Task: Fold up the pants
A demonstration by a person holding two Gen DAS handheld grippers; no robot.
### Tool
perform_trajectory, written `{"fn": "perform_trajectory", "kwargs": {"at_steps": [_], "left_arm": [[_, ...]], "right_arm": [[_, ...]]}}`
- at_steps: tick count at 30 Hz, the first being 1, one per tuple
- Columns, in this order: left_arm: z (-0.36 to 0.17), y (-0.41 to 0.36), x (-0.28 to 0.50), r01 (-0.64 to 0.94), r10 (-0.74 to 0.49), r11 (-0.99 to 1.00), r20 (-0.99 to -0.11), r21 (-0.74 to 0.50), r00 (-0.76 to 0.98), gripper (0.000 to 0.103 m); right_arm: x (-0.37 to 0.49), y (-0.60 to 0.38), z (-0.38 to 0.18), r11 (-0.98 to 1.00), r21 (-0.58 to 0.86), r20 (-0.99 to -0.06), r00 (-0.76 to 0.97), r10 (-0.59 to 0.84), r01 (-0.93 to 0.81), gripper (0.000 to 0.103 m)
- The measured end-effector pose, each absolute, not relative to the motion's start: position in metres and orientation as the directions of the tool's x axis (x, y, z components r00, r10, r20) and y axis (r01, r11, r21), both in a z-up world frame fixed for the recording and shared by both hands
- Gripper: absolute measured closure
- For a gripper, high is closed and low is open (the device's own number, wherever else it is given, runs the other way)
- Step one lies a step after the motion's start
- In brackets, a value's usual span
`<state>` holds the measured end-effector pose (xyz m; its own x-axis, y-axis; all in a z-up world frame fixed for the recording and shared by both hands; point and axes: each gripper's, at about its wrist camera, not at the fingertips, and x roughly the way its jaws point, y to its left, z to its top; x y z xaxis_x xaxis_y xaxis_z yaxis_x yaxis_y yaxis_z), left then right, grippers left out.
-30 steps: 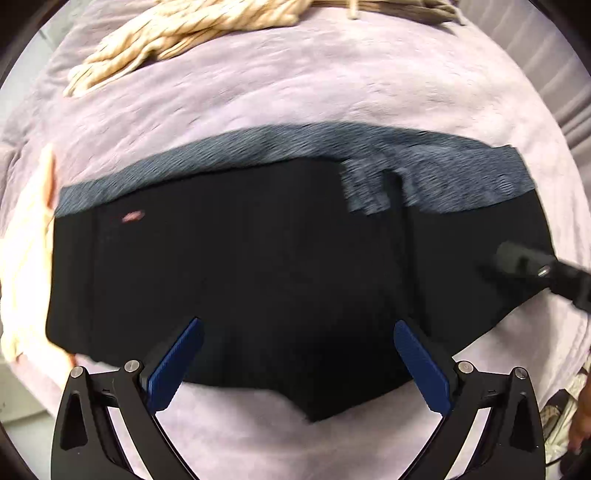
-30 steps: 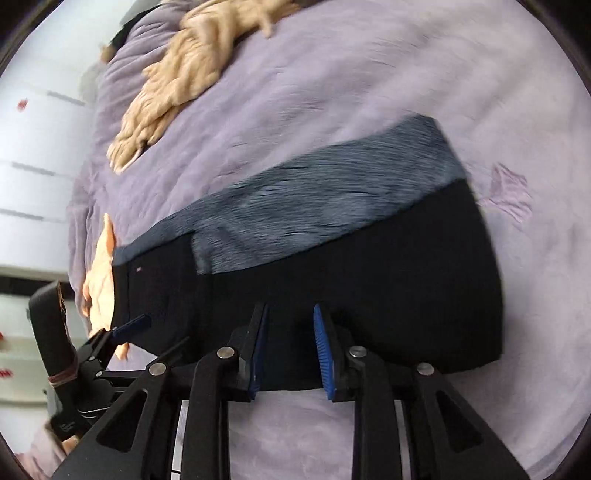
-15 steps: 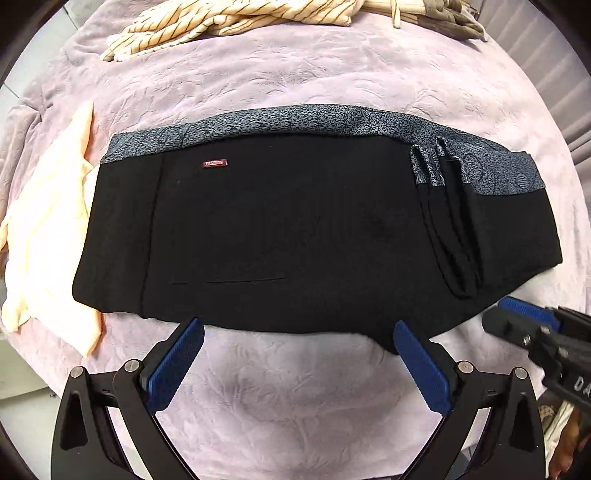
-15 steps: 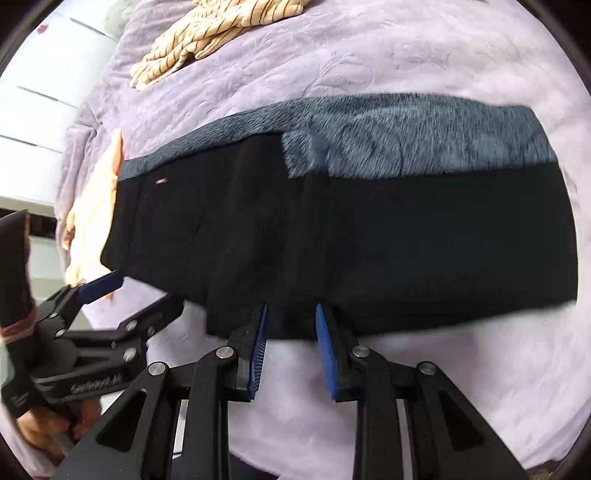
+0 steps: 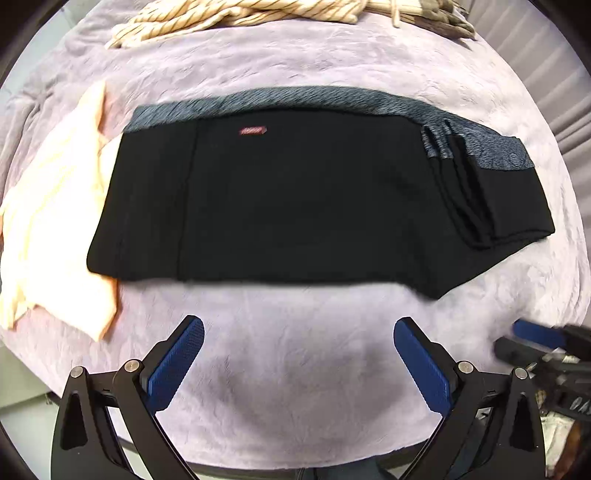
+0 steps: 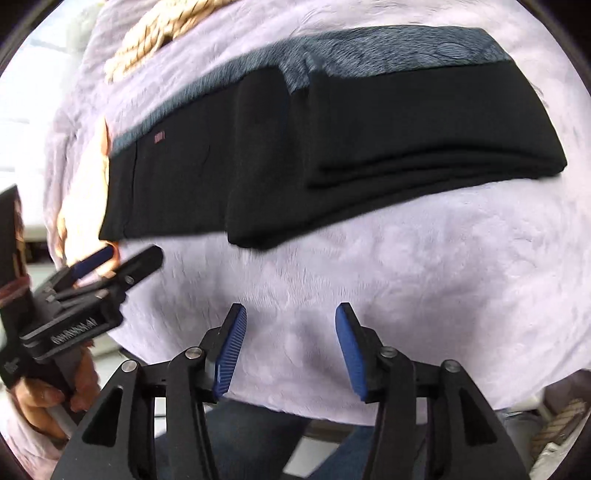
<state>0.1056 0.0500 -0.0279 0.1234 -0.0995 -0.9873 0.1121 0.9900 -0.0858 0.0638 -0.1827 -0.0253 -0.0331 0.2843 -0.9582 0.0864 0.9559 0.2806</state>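
On the lilac plush blanket [image 5: 295, 74], the folded black pants with a grey patterned waistband [image 5: 314, 199] lie flat as a long band, waistband along the far edge, a small red label [image 5: 252, 130] near it. At the pants' right end, layered folds stack up, clear in the right wrist view [image 6: 424, 125]. Left gripper [image 5: 298, 363]: blue-padded fingers spread wide, holding nothing, hovering above bare blanket just short of the pants' near edge. Right gripper [image 6: 290, 354]: fingers parted moderately, empty, likewise over bare blanket near the pants' near edge, not touching. Open blanket runs along the whole near side of the pants. A pale peach cloth [image 5: 55, 206] lies against and partly under the pants' left end. A cream striped garment [image 5: 240, 14] sits bunched at the far blanket edge, well apart.
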Motion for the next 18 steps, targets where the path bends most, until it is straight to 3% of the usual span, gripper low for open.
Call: {"fn": "perform_trajectory", "kwargs": {"at_steps": [9, 18], "left_arm": [[-0.018, 0.062, 0.071, -0.002, -0.047, 0.999, -0.987, -0.048, 0.150, 0.000], [-0.001, 0.034, 0.028, 0.000, -0.039, 0.999, -0.986, -0.040, 0.160, 0.000]], "right_arm": [[0.055, -0.178, -0.016, 0.964, 0.267, -0.963, -0.026, 0.268, 0.014, 0.044], [0.022, -0.218, -0.001, 0.963, 0.264, -0.964, 0.020, 0.264, 0.054, 0.042]]}}
